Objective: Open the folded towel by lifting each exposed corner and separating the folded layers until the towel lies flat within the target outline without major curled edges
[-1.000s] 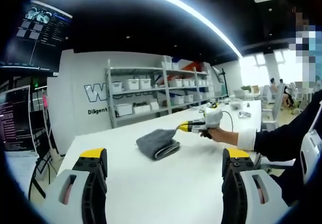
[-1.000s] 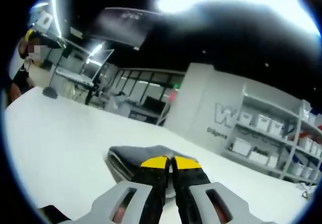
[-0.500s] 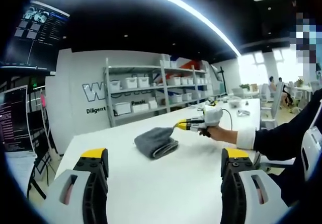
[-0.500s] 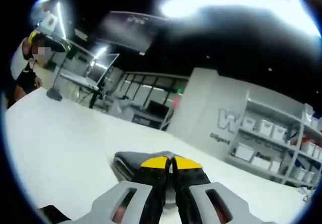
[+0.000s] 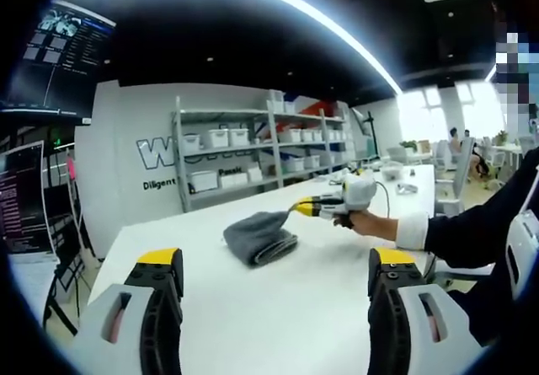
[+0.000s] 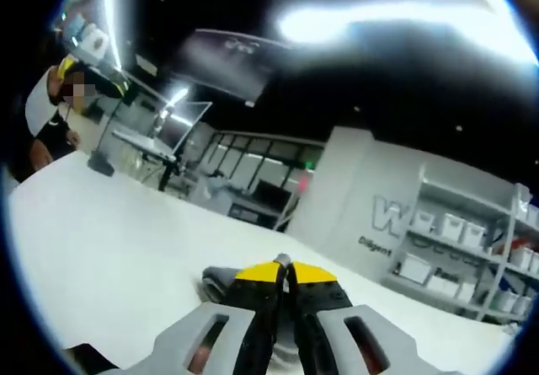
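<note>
Towel [image 5: 259, 238], grey, folded, sits mid-table [image 5: 278, 308] in left gripper view, thick folded edges facing the camera. Right gripper [image 5: 296, 210] comes in from 3 o'clock, held in a hand [image 5: 364, 222] w/ a dark sleeve [image 5: 480, 227] and white cuff; its yellow tips are pinched on the towel's top corner at the 2 o'clock side, and that corner is drawn up into a small peak. Rest of the towel is on the table.

Left gripper [image 5: 274, 265] is at 6 o'clock in its own view, jaws wide apart, nothing between them, well short of the towel, above bare tabletop.

In right gripper view, right gripper [image 6: 284, 270] rises from 6 o'clock, yellow tips pressed together w/ a sliver of grey cloth showing right at their top. Towel [image 6: 221, 281] pokes out at 9 o'clock of the jaws, folded layers visible at its edge; the rest is hidden behind the jaws.

Behind: shelving [image 5: 253, 152] w/ white bins against a lettered wall, at 12 o'clock in left gripper view. Monitor [image 5: 59, 42] hangs at 10 o'clock. Person [image 6: 50, 122] stands at far table end, 9 o'clock in right gripper view.
</note>
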Available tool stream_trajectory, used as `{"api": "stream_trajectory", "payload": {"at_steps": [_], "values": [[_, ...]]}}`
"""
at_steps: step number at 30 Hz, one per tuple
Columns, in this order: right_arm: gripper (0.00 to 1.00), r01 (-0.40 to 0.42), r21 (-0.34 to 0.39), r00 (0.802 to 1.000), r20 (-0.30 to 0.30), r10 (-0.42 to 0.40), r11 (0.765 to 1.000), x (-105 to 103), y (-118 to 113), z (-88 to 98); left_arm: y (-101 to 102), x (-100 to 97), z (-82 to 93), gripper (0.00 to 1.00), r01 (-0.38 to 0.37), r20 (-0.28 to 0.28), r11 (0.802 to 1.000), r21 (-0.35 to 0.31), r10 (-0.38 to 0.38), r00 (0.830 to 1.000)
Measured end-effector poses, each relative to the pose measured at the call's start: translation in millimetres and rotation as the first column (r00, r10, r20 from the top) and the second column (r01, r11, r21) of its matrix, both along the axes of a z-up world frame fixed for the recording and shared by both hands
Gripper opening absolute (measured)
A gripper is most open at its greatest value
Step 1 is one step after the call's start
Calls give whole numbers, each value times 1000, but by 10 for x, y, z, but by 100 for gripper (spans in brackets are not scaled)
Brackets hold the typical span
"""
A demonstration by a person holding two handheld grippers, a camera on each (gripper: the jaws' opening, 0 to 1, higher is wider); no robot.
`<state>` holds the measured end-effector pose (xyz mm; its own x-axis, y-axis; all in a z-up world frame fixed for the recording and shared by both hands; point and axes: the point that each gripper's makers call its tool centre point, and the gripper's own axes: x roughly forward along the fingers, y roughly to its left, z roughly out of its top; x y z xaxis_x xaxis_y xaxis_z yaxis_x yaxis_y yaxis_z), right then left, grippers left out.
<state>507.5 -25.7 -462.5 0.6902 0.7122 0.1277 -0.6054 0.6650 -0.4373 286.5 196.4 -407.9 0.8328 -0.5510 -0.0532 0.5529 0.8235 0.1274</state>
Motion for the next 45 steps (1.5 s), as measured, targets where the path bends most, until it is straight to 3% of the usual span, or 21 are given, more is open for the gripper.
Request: {"api": "stream_trajectory", "payload": {"at_steps": [16, 24, 45], "values": [[0, -105, -36, 993, 49, 107, 994, -289, 270, 47, -131, 63, -111, 86, 19, -12, 1000, 16, -19, 1000], [0, -137, -34, 989, 48, 139, 990, -352, 323, 71, -186, 106, -137, 85, 31, -18, 999, -10, -32, 999], [0, -214, -51, 975, 55, 217, 976, -557, 467, 70, -204, 127, -175, 81, 29, -10, 1000, 8, -29, 1000]]}}
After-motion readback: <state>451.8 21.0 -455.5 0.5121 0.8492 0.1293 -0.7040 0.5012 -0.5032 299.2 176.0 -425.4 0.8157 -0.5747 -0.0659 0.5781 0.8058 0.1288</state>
